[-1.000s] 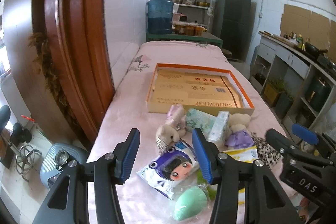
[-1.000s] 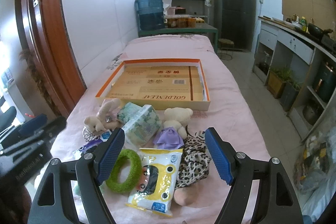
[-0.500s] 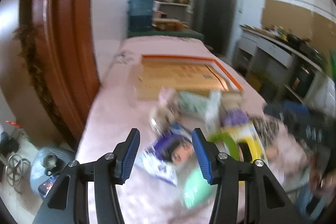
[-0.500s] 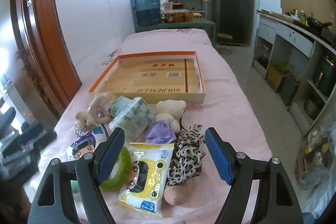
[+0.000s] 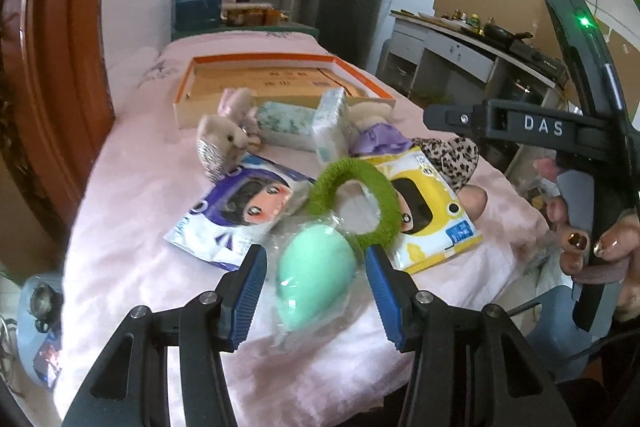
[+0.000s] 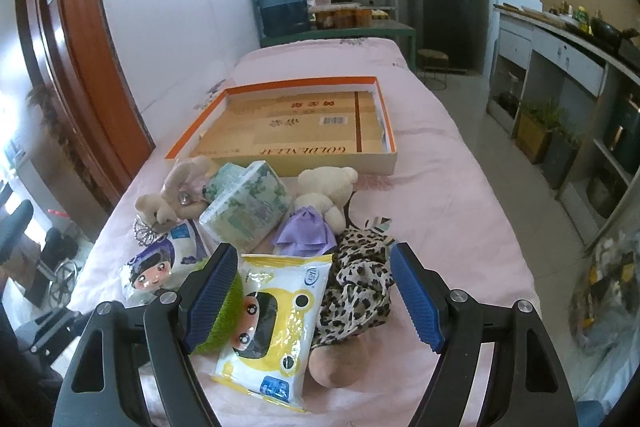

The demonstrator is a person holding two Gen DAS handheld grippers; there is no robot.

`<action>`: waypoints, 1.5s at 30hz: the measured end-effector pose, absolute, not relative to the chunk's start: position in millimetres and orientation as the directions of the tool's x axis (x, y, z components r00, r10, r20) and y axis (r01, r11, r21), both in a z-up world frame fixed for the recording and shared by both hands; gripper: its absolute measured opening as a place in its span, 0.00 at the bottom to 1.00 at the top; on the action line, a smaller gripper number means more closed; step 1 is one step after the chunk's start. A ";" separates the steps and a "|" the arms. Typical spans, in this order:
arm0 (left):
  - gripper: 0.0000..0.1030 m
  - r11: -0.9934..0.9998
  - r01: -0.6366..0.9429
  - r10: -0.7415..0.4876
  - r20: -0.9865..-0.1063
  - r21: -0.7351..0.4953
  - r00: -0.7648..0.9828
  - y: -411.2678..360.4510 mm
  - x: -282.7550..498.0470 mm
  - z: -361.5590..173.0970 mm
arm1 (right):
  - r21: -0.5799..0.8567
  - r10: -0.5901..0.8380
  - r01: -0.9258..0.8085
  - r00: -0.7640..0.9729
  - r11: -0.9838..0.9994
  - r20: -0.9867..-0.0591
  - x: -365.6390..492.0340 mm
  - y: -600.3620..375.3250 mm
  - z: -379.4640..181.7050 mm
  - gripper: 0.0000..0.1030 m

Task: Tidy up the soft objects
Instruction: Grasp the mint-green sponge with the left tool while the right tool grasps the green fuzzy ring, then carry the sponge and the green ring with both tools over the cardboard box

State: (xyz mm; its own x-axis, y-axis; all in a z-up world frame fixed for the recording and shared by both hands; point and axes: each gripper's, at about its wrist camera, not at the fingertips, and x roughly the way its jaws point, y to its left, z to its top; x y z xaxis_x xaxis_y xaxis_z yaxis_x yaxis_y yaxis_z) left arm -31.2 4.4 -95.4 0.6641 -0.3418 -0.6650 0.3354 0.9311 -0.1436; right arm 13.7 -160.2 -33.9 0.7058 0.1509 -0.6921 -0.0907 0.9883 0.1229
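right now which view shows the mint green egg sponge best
The left wrist view. The mint green egg sponge lies in its clear wrapper in full view between the open fingers of the left gripper, on the pink cloth. In the right wrist view I cannot make it out; the right gripper covers that corner.

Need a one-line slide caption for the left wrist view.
Open left gripper straddles a bagged mint-green sponge beside a green ring.

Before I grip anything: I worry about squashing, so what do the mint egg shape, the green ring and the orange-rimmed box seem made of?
Mint egg shape: looks like matte foam sponge, in a clear crinkly wrapper. Green ring: fuzzy terry-like fabric, with a looped nap. Orange-rimmed box: stiff printed cardboard, with flat walls and creased panels.
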 end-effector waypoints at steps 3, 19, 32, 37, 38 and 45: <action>0.49 0.923 0.346 -0.364 -0.679 -0.169 0.638 0.4 -25.7 -102.4 | 0.131 0.156 -0.089 0.690 0.987 -0.707 17.9 -161.5 -39.7 0.77; 0.37 0.931 0.305 -0.361 -0.617 -0.200 0.699 11.9 -35.4 -90.0 | 0.220 0.314 -0.224 0.662 0.949 -0.680 15.9 -153.4 -39.6 0.69; 0.37 0.947 0.239 -0.320 -0.603 -0.213 0.731 27.6 -33.7 -81.5 | 0.174 0.336 -0.334 0.527 0.926 -0.781 34.7 -104.2 -81.3 0.13; 0.37 0.950 0.222 -0.311 -0.597 -0.220 0.740 30.4 -30.5 -79.1 | 0.198 0.352 -0.322 0.544 0.926 -0.762 32.2 -109.9 -75.3 0.13; 0.37 0.951 0.219 -0.308 -0.596 -0.219 0.741 30.3 -29.4 -78.6 | 0.204 0.357 -0.321 0.545 0.925 -0.759 32.0 -111.2 -74.0 0.13; 0.37 0.954 0.215 -0.298 -0.588 -0.208 0.752 27.5 -26.3 -72.9 | 0.214 0.372 -0.327 0.564 0.920 -0.737 28.9 -113.4 -63.1 0.13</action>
State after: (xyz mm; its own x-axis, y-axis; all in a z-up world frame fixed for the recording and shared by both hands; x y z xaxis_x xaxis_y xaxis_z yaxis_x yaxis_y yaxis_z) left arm -26.3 27.5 -72.9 0.7519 -0.2978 -0.5883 0.2151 0.9542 -0.2080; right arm 28.9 -113.4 -63.1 0.5641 0.3718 -0.7373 -0.3271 0.9204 0.2140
